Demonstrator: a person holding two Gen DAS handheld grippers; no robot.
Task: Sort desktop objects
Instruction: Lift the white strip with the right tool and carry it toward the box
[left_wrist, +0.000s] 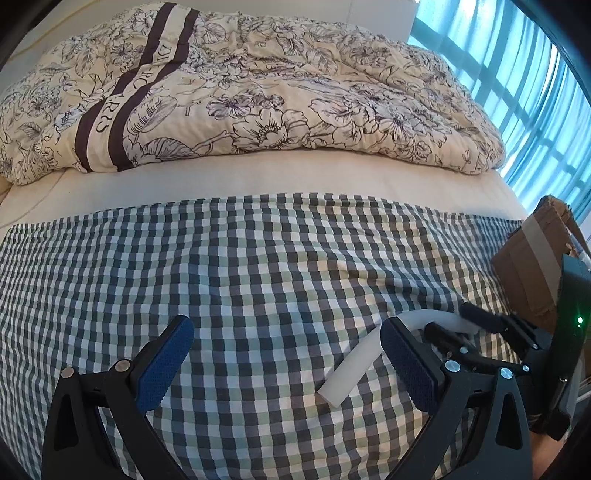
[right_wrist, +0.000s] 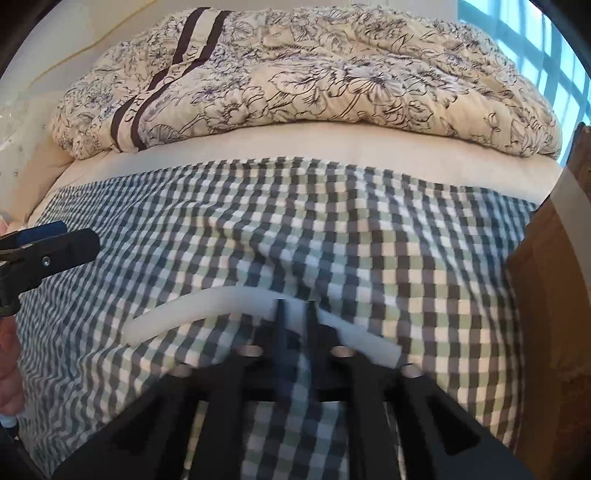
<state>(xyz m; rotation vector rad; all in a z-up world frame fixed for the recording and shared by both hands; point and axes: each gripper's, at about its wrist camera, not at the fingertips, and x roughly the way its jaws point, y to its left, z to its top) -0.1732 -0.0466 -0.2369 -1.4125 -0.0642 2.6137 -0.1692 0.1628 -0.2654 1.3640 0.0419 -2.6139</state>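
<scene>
A checked cloth (left_wrist: 258, 280) in grey, green and white covers the near part of the bed (left_wrist: 258, 177). Beyond it lies a bunched floral quilt (left_wrist: 277, 92) with dark stripes. A cardboard box (left_wrist: 532, 266) stands at the right, before blue-lit curtains (left_wrist: 517, 74).

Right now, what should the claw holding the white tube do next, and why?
Probably carry it toward the cardboard box. The right claw is pinched on the white tube, which bends over the checked cloth, and the box stands just beside it.
</scene>
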